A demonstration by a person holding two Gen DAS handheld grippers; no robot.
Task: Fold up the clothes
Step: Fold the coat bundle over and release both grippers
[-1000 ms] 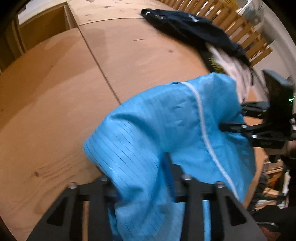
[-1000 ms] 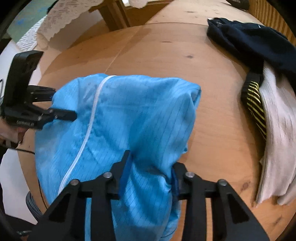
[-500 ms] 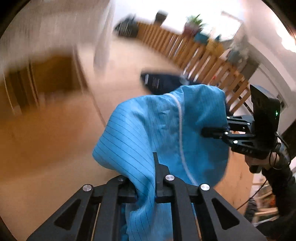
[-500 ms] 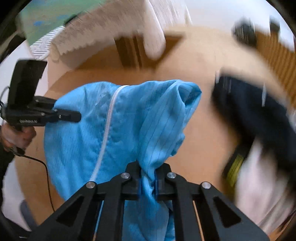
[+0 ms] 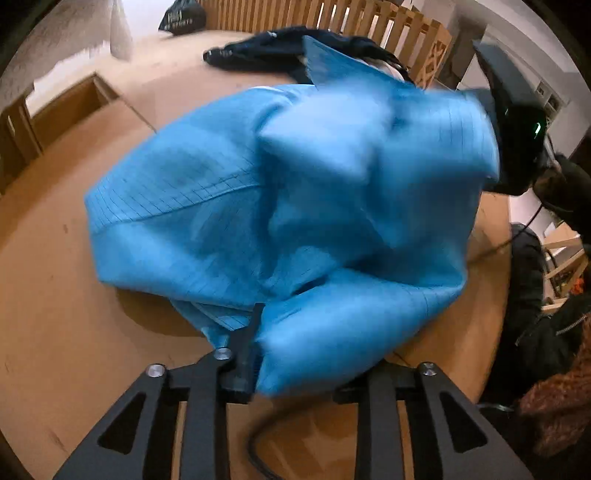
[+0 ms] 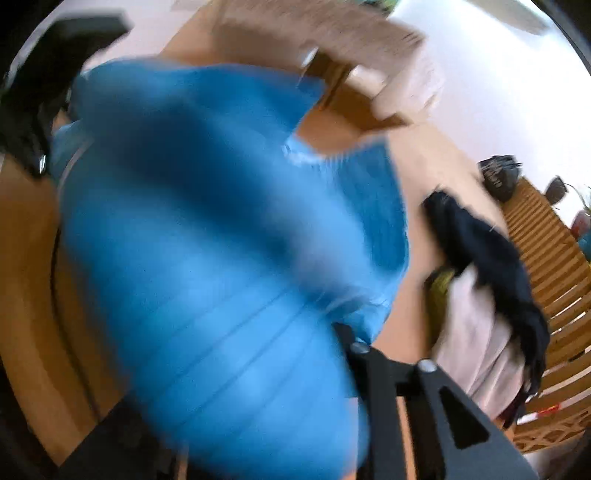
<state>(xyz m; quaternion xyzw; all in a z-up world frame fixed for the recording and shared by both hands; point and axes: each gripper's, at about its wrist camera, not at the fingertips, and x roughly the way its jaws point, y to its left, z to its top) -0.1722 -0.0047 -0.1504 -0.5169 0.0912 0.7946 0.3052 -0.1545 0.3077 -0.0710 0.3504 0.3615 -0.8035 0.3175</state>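
Both the left gripper and the right gripper are opening their fingers, with the blue jacket between them above the table.

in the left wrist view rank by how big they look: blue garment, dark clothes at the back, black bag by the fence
1. blue garment, by far the largest, though it is nearest the camera
2. dark clothes
3. black bag, smallest, but also farthest away

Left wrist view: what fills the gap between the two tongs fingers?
The blue garment. Its bunched lower fold bulges between the left tongs fingers, which are opening, and hides the right one's tip; brown table shows beneath. Left wrist view only.
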